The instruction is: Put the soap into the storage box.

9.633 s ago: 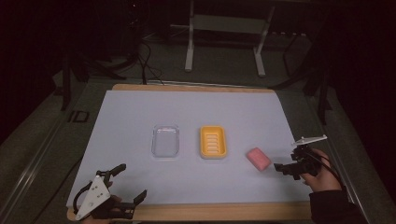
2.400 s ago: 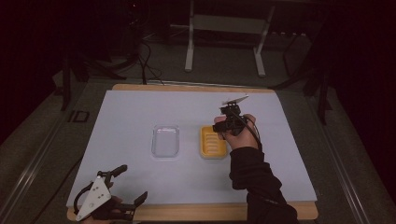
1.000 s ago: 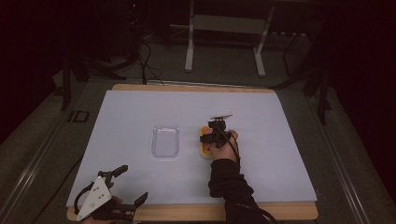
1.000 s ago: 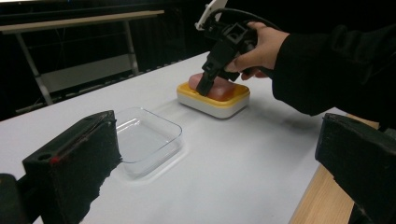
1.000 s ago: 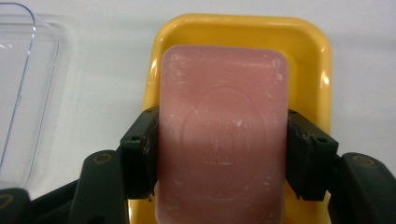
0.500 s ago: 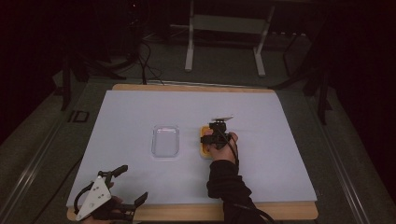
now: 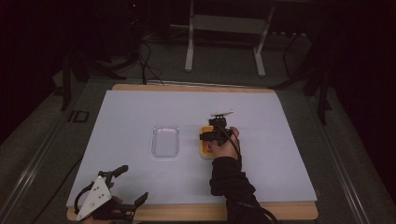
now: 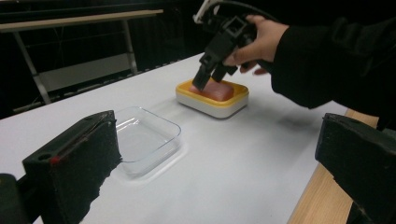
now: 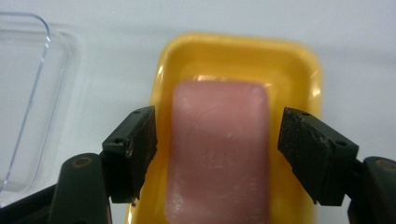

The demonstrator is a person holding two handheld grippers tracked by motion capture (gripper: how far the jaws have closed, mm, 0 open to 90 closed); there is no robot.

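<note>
Evidently the pink rectangular soap bar (image 9: 219,149) was just released: the right gripper (image 9: 217,144) had its fingers opening, spread beside the bar without pressing it. It was laid in the glossy yellow plastic soap dish (image 9: 299,65), beside the clear lid (image 8: 144,137). The left gripper (image 7: 109,198) was kept spread on the tabletop (image 7: 280,121).

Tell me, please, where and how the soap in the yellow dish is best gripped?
Probably across its two long sides, from straight above: the soap lies flat in the dish, whose rim blocks a level approach.
</note>
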